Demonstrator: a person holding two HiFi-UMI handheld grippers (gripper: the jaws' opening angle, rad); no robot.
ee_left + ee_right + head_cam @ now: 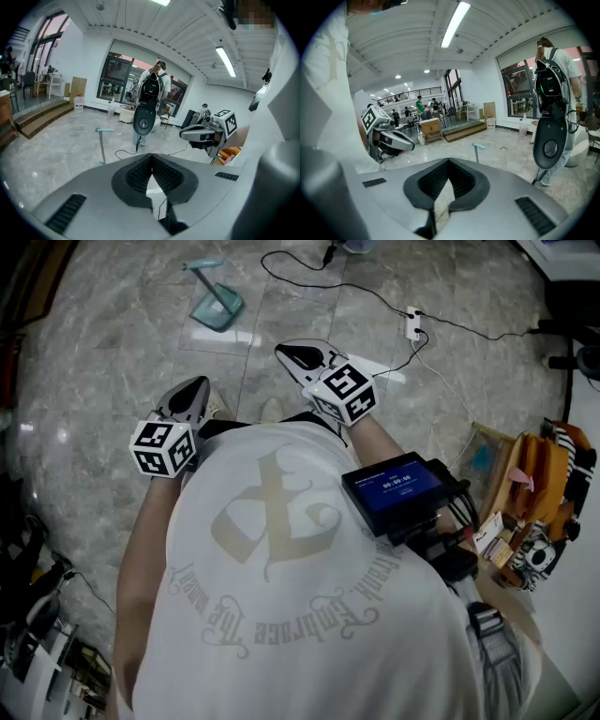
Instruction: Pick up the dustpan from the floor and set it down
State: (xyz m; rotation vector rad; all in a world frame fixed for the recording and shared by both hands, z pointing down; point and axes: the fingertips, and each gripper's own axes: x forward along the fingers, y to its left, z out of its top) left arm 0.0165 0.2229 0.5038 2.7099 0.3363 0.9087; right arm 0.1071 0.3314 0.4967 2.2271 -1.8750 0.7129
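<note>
- We see 2 hand-held grippers out in front of the person's white T-shirt (pixel 281 559). Both are above the pale marble floor (pixel 103 343) and both tip downward.
- The left gripper (pixel 195 388) is closed. In the left gripper view its 2 dark ribbed jaws meet at their tips, and only floor shows through the narrow gap behind them.
- The right gripper (pixel 291 354) is closed too. The right gripper view shows its jaws pressed together at the tips with nothing held between them.
- The 2 grippers sit side by side and apart, and each one appears at the edge of the other's view with its marker cube showing.
- The dustpan (pixel 217 304) is teal and rests on the floor ahead of both grippers — well apart from each, touched by neither.
- Its handle rises from the pan and ends in a short teal grip. Both gripper views catch it as a thin upright post beyond the jaws.
- A black cable (pixel 375 296) snakes across the floor beyond the right gripper and reaches a white power strip (pixel 412 324).
- A black device with a lit blue screen (pixel 394 486) sits against the shirt on the person's right side.
- Farther off in the room, another person wearing a backpack (pixel 553 65) stands on the same floor — seen in both gripper views.
</note>
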